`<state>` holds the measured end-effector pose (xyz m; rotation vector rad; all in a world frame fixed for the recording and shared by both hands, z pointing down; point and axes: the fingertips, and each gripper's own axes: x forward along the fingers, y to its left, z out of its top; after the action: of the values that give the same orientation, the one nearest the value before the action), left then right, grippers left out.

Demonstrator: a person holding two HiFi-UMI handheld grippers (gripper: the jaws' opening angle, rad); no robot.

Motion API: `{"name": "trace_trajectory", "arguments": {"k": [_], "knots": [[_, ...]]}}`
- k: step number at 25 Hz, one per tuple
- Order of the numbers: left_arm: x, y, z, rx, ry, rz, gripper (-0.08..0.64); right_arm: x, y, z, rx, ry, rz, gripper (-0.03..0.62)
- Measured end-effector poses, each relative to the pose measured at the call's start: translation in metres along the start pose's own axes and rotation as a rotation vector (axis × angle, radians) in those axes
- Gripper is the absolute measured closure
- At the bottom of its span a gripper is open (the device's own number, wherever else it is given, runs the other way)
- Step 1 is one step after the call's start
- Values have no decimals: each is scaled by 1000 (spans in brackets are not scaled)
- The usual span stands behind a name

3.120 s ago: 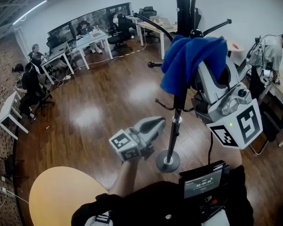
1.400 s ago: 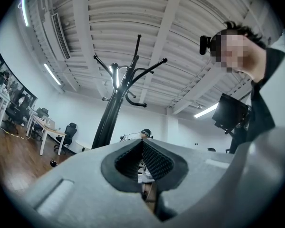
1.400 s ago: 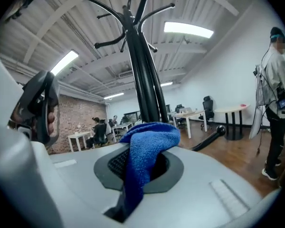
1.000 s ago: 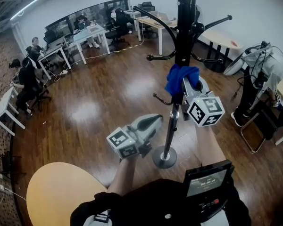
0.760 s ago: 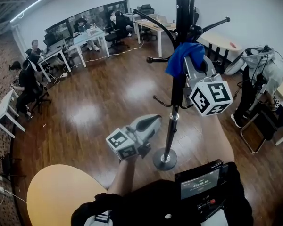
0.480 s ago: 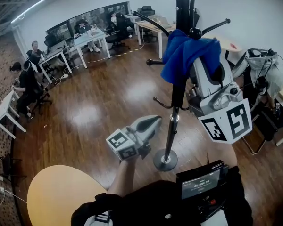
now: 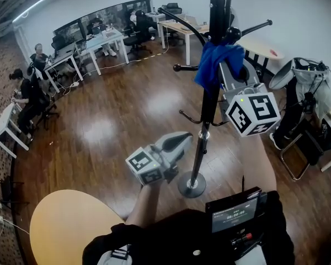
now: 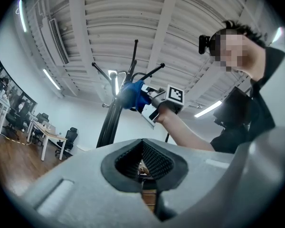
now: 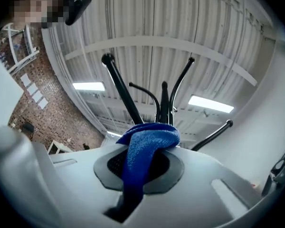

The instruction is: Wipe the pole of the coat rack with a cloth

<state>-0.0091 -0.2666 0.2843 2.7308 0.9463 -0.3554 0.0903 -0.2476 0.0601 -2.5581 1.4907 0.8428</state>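
right claw point(image 7: 227, 73) clenched on blue cloth point(image 7: 214, 65) at the pole point(image 7: 208, 106); left claw point(image 7: 179, 142) clenched empty, clear of it, so firm wiping may rock the unsteadied coat rack point(image 7: 191, 185).

We look down on a glossy dark-brown wooden plank floor point(image 7: 116, 126), on which stand the round metal base of the black coat rack point(image 7: 192, 186), a pale round wooden table point(image 7: 66, 225) and white rectangular desks point(image 7: 102, 42).
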Motion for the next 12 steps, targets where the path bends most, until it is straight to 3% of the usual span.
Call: {"name": "trace_trajectory", "arguments": {"k": [3, 6, 12], "knots": [[2, -1, -1, 0, 5, -6, 558, 6, -5, -44, -19, 116, 1, 573], [5, -2, 0, 0, 6, -9, 558, -7, -4, -82, -1, 168, -7, 574], [3, 0, -7, -13, 16, 3, 558, -62, 14, -183, 104, 333, -6, 574]]}}
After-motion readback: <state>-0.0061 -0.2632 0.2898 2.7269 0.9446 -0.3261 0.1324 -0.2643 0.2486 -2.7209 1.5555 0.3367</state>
